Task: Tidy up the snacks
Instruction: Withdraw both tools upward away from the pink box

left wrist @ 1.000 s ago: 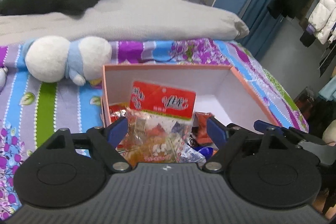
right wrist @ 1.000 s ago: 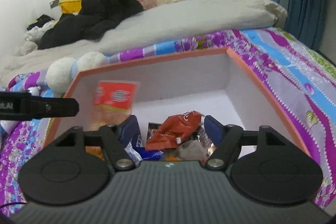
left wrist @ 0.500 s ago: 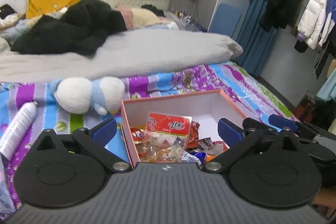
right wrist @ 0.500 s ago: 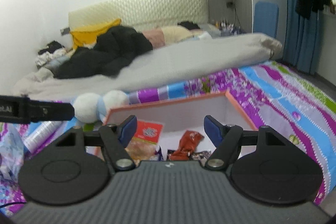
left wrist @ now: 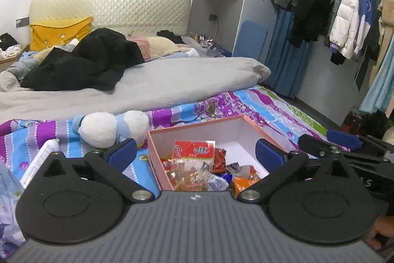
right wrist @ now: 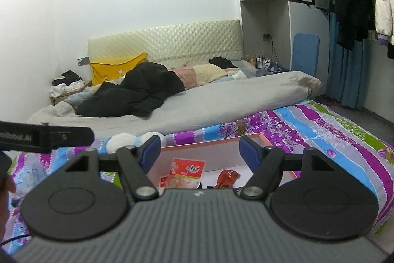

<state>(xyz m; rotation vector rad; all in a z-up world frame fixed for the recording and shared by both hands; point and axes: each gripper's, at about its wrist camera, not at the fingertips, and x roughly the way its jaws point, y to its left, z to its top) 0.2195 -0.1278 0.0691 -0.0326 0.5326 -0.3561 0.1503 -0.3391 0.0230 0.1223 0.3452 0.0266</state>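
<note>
An orange-rimmed box (left wrist: 197, 125) (right wrist: 211, 142) with a white inside lies on the patterned bedspread. It holds several snack packets, among them a clear bag with a red label (left wrist: 193, 150) (right wrist: 188, 168) and a brown-red packet (right wrist: 227, 176). My left gripper (left wrist: 195, 152) hangs above and behind the box, jaws wide open with nothing between them. My right gripper (right wrist: 199, 148) also stands open and empty, back from the box. The right gripper's body (left wrist: 349, 152) shows at the right edge of the left wrist view.
A white and blue plush toy (left wrist: 110, 127) lies left of the box, a white spray bottle (left wrist: 39, 162) further left. A grey duvet (left wrist: 147, 85) with black clothing (left wrist: 86, 65) covers the far bed. Coats (left wrist: 344, 16) hang at the right.
The left gripper let go of the red-label bag, which now lies in the box, and opened wide. Both grippers rose and drew back, so the box looks smaller and lower.
</note>
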